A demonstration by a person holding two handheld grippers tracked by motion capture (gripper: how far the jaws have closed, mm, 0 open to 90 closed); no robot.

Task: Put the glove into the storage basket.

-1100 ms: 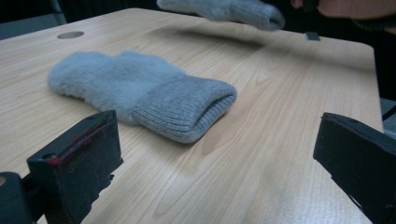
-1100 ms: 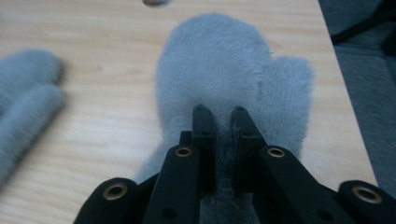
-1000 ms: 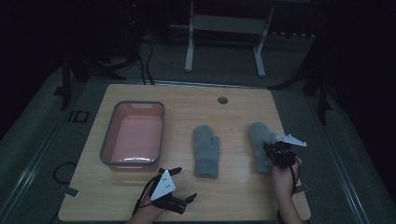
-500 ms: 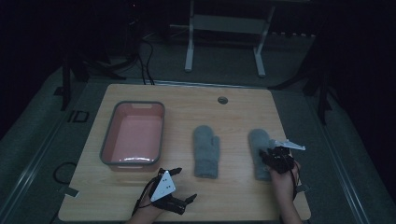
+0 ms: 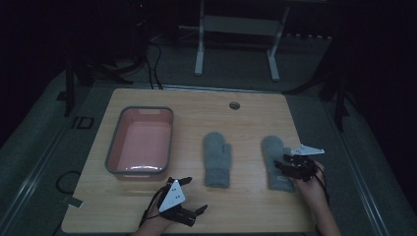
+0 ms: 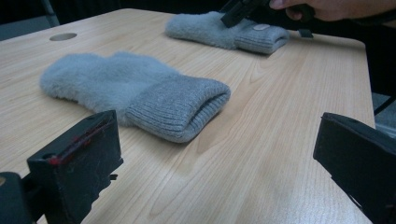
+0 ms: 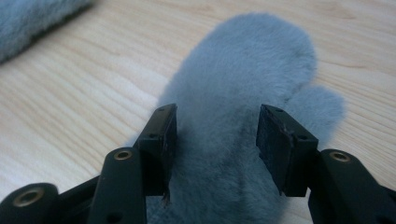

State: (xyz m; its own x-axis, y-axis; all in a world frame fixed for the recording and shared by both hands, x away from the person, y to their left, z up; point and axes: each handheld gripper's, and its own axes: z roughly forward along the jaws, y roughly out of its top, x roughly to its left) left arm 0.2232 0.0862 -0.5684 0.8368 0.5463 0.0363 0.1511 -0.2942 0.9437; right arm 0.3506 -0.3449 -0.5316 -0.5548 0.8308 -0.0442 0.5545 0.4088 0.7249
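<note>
Two grey fleece mittens lie flat on the wooden table (image 5: 147, 216), cuffs toward the front edge. My right gripper (image 5: 282, 165) hovers low over the right mitten (image 5: 272, 150). Its jaws have just been opening. In the right gripper view the gripper (image 7: 217, 140) is open, with its pads astride the mitten's (image 7: 252, 60) fuzzy body and not pressing it. My left gripper (image 5: 195, 194) rests near the front edge, open and holding nothing. In the left gripper view its jaws (image 6: 219, 140) stand wide and face the cuff of the left mitten (image 6: 130, 88).
A pink tub with a grey rim (image 5: 114, 147) stands on the table's left half. A round cable hole (image 5: 234, 105) sits near the far edge. Beyond the table stand a white frame (image 5: 236, 29) and dark floor.
My right gripper has shifted a little toward the front edge and lower over the right mitten, and its jaws have spread apart. The left gripper and both mittens stay where they were.
</note>
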